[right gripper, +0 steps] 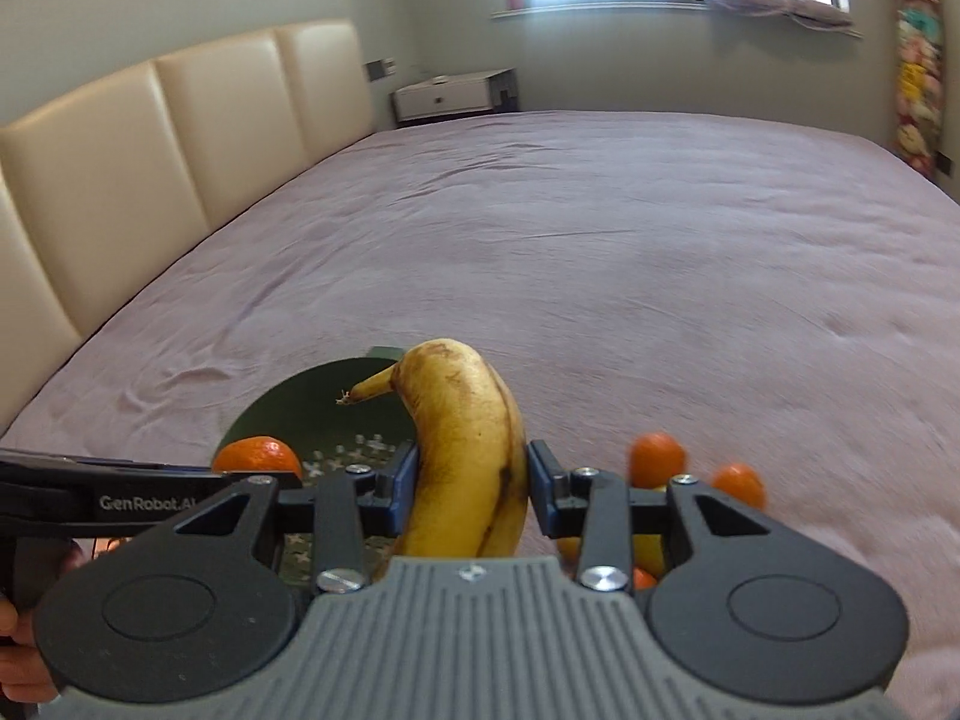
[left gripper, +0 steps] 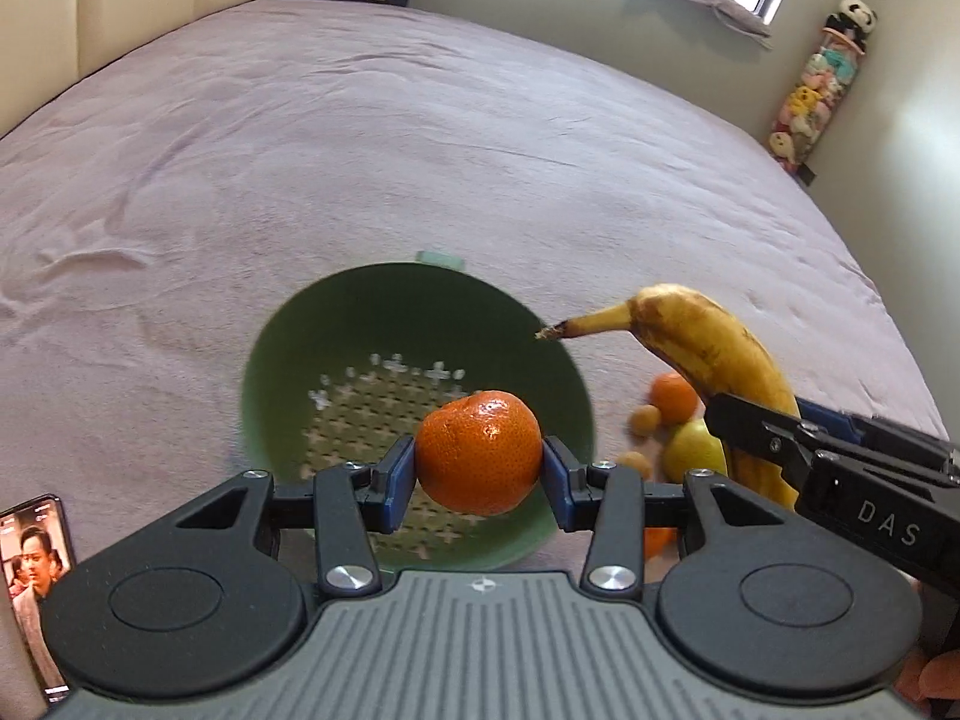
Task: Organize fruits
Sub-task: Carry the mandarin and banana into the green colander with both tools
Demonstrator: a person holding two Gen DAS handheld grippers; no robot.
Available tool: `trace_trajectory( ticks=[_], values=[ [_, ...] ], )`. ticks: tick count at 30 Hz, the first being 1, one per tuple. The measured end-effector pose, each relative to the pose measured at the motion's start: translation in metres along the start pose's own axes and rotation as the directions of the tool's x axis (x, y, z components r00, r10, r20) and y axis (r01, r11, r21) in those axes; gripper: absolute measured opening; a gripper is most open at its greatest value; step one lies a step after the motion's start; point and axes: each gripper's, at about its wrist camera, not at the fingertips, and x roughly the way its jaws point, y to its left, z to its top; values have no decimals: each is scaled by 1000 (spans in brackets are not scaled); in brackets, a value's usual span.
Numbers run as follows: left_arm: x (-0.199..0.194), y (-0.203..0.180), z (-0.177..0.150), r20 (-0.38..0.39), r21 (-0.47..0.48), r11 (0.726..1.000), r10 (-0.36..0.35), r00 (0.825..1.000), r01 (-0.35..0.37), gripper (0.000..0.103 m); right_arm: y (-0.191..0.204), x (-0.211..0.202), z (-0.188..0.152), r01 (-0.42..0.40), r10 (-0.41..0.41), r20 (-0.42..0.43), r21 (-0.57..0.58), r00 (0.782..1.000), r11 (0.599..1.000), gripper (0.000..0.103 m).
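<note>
My left gripper (left gripper: 479, 468) is shut on a mandarin (left gripper: 478, 450) and holds it above the green perforated basket (left gripper: 336, 330) on the bed. My right gripper (right gripper: 471, 480) is shut on a spotted yellow banana (right gripper: 462, 450), held just right of the basket (right gripper: 288, 402), stem pointing over its rim. The banana (left gripper: 714, 360) and right gripper also show in the left wrist view. Loose fruit lies on the bed right of the basket: another mandarin (left gripper: 673, 397), a yellow-green fruit (left gripper: 693, 450) and small orange fruits (left gripper: 644, 419). The held mandarin (right gripper: 258, 455) shows in the right wrist view.
The bed has a mauve cover (left gripper: 360, 150) and a cream headboard (right gripper: 150, 138). A phone (left gripper: 33, 570) with a lit screen lies at the near left. A nightstand (right gripper: 450, 96) and a plush-toy holder (left gripper: 822, 78) stand by the walls.
</note>
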Motion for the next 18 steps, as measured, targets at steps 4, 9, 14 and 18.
trace_trajectory(
  ticks=[4,9,14,18],
  values=[
    [9,16,5,-31,-28,999,36,999,-37,50,13,33,15,-53,49,-54,-71,997,996,36],
    [20,26,11,-53,-46,998,50,997,-53,50,26,72,27,-119,100,-131,-146,986,982,36],
    [37,31,13,-89,-48,996,66,994,-70,50,36,101,34,-157,117,-195,-205,974,966,36],
    [50,33,14,-121,-33,995,93,988,-98,50,37,122,31,-179,121,-244,-230,962,957,36]
  ],
)
